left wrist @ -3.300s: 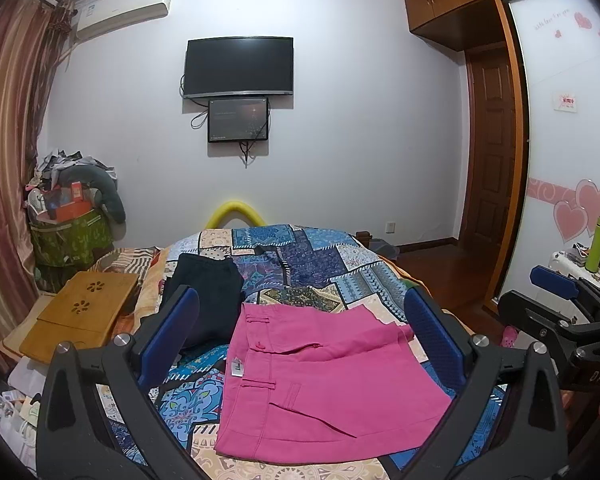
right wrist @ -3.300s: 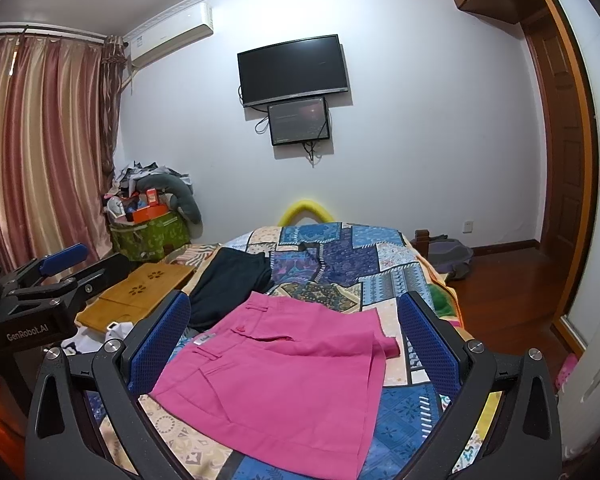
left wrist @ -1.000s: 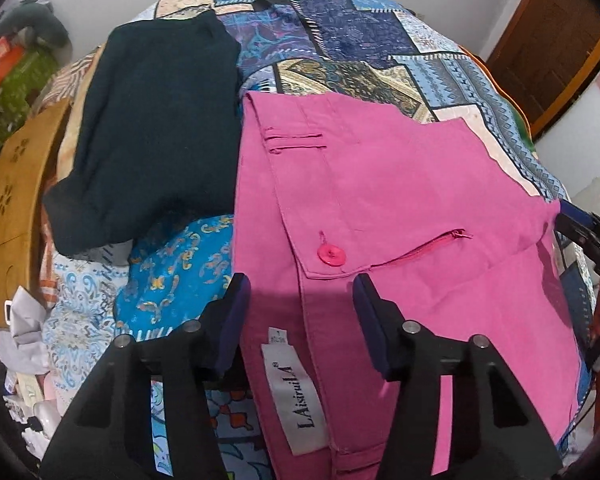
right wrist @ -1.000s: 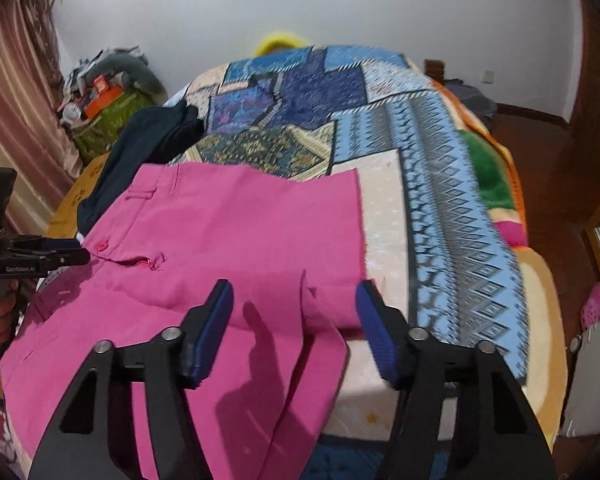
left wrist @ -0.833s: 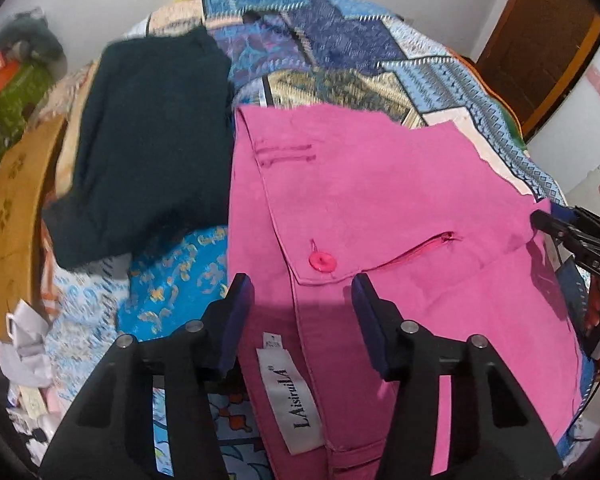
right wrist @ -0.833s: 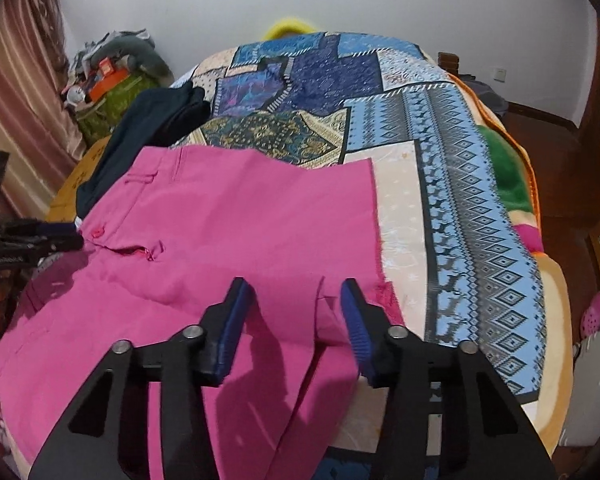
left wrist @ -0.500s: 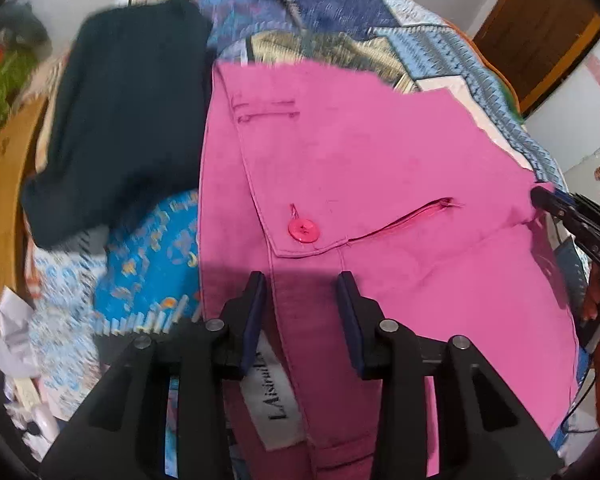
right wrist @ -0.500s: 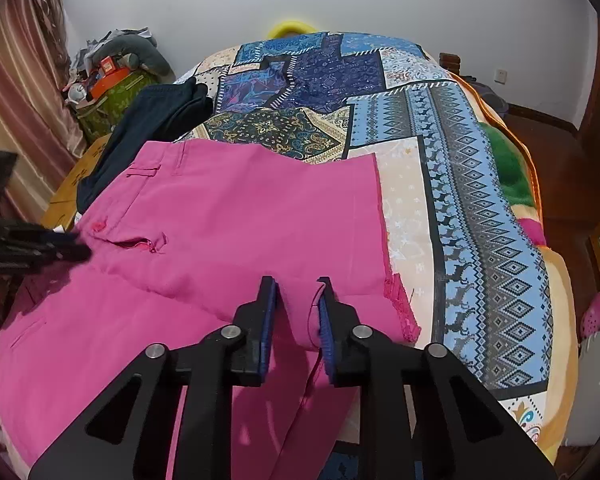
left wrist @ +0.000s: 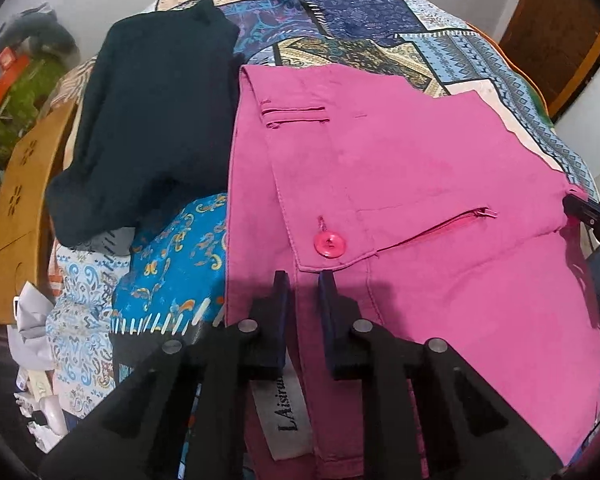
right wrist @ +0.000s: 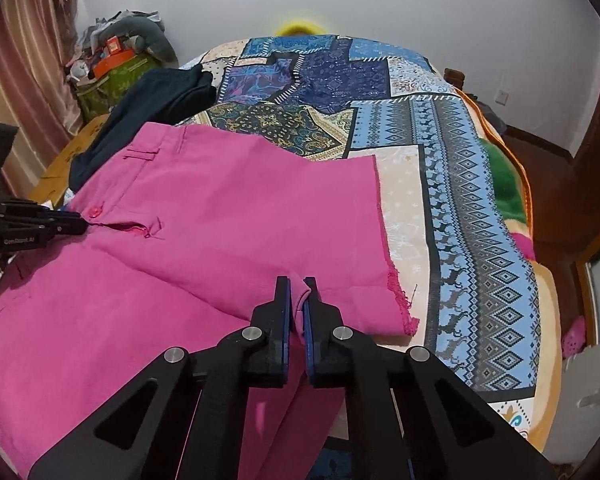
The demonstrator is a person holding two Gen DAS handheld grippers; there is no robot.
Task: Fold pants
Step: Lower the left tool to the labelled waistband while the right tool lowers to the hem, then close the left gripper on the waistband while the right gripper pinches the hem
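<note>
Both grippers are down on the pink pants point(left wrist: 420, 168) now, where a few seconds back they hung high with the whole room in view and fingers spread wide. The pants lie spread flat on the patchwork bedspread point(right wrist: 452, 152), waistband toward the left, hems toward the right. The left gripper point(left wrist: 303, 280) has just been closing: its blue-padded fingers stand narrow over the waistband edge just below the pink button point(left wrist: 329, 243), a strip of cloth between them, though a slim gap shows and I cannot tell whether the pads actually press the fabric. A second ago those fingers stood far wider, straddling the button. The right gripper point(right wrist: 296, 284) has come in from half open to pinched tight on a raised fold of pink cloth at the leg hem, beside the frayed corner point(right wrist: 402, 300). The white brand label point(left wrist: 286, 412) is now partly hidden behind the left gripper's fingers, its lettering cut off. In the left view the right gripper shows only as a dark tip at the frame's right edge, its fingers unreadable there. The dark garment point(left wrist: 152, 120) still lies beside the waistband, overlapping the wooden board point(left wrist: 20, 200), whose far end runs out of frame.
</note>
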